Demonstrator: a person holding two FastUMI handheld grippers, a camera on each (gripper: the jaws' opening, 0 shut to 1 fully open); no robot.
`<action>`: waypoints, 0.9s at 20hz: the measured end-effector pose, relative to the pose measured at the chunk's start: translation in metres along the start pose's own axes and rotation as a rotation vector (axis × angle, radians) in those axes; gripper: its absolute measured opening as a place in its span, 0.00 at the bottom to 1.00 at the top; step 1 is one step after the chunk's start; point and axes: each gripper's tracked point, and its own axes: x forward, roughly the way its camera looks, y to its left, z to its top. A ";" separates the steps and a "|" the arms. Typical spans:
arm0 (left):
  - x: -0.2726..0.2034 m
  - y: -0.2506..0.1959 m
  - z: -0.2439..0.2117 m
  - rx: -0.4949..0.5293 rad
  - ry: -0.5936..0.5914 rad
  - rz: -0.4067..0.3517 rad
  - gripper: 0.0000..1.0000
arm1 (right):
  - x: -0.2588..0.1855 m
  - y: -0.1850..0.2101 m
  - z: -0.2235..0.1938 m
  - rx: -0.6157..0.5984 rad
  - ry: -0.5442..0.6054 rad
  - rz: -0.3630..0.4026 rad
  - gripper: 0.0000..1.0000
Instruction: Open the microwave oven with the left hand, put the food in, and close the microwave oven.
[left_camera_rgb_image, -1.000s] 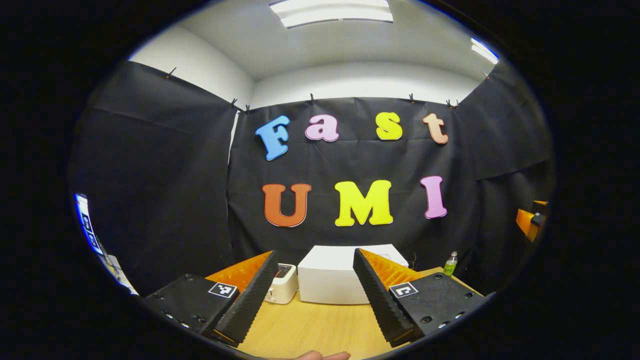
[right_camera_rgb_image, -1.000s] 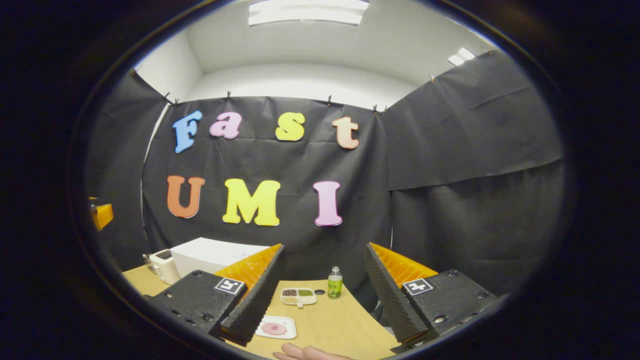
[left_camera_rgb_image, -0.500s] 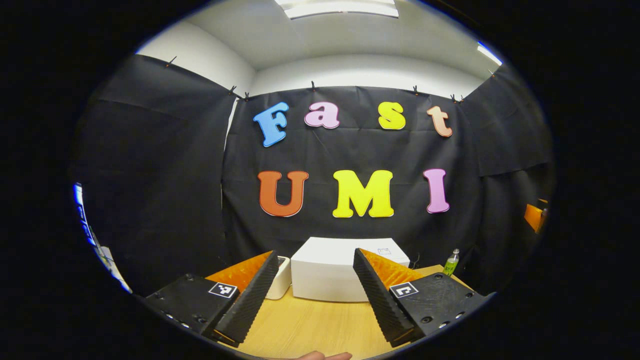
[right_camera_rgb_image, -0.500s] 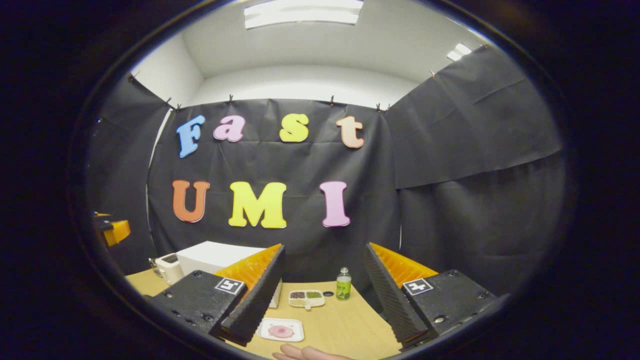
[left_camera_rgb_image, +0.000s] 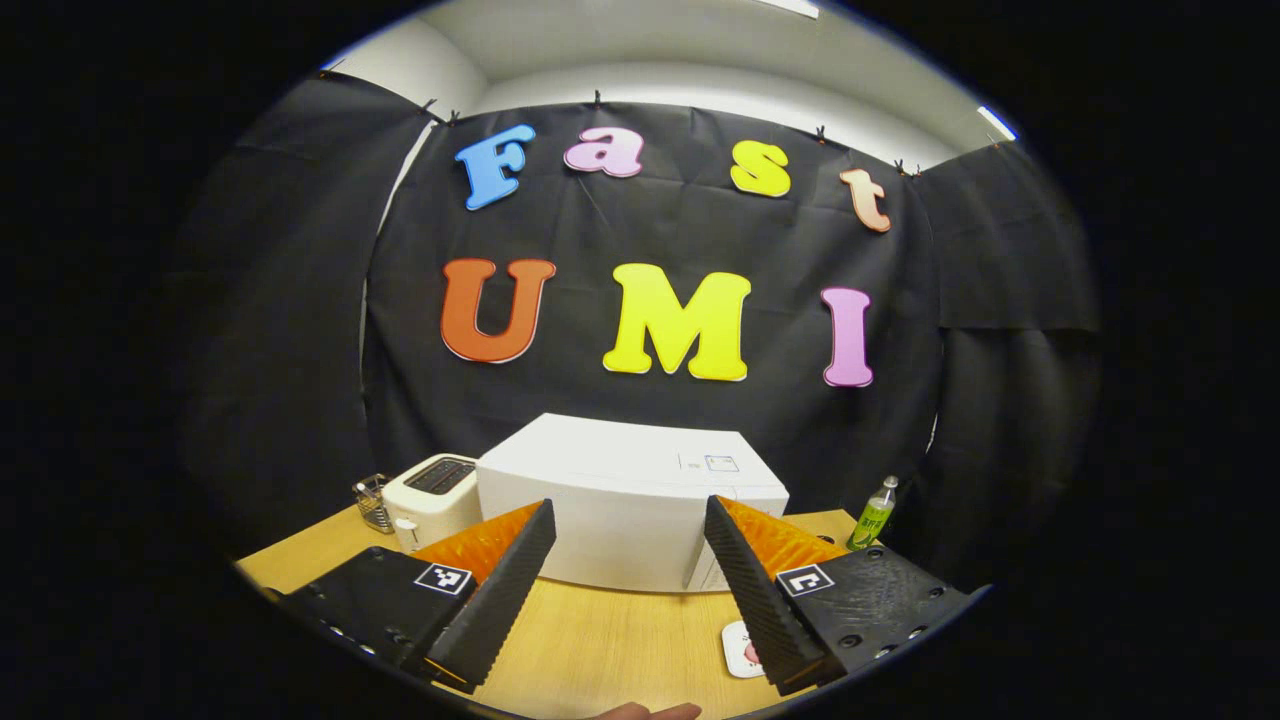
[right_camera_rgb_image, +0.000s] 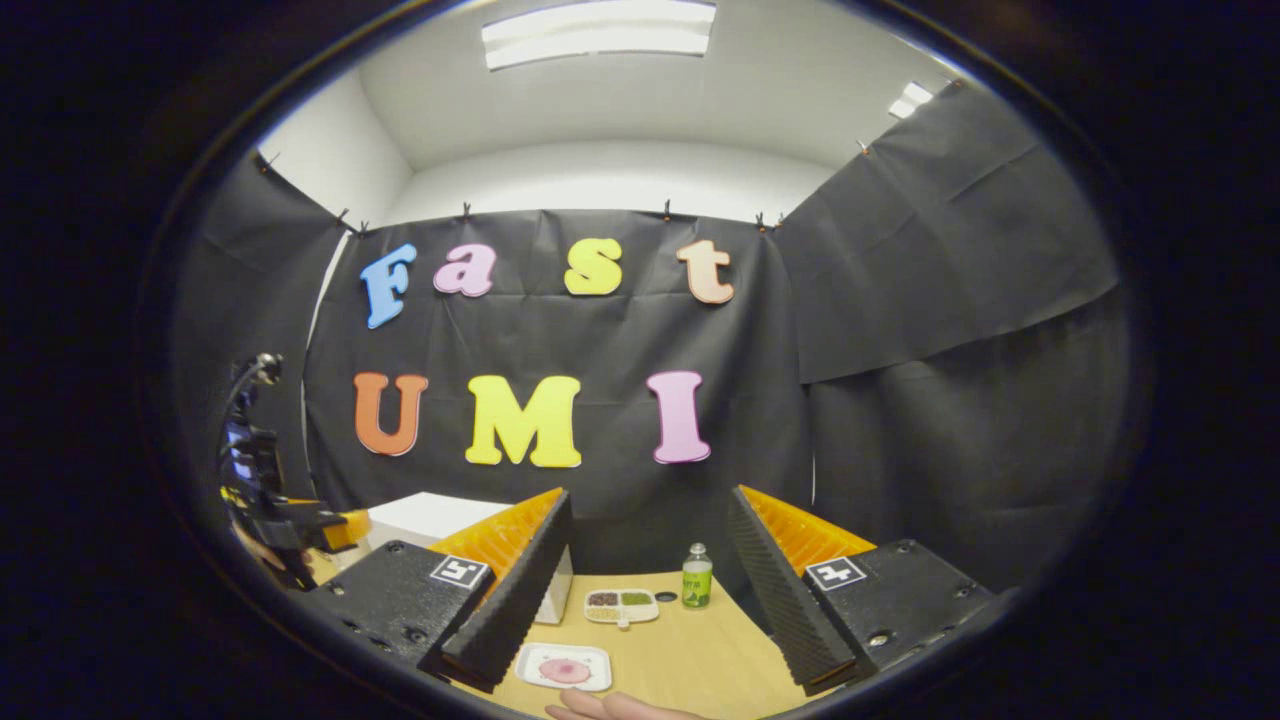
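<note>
While the microwave sits closed, nothing is gripped.
Left gripper and right gripper are held spread wide above the table.

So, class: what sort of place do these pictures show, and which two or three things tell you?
Probably a mock kitchen counter in a recording booth: a white microwave and toaster stand on a wooden table with plated food, and black cloth is clipped up as walls.

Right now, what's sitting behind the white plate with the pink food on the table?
Behind the plate lie a divided tray of food and, farther back, a green bottle. The right claw hides the table beside them.
</note>
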 end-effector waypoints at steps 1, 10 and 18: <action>0.015 -0.004 -0.015 0.003 0.026 -0.002 0.95 | 0.001 -0.003 -0.004 -0.001 0.000 -0.001 0.95; 0.105 -0.064 -0.087 0.019 0.068 -0.086 0.94 | 0.021 -0.034 -0.048 -0.027 0.038 -0.012 1.00; 0.163 -0.086 -0.136 0.074 0.073 -0.070 0.93 | 0.031 -0.075 -0.085 -0.095 0.070 -0.068 1.00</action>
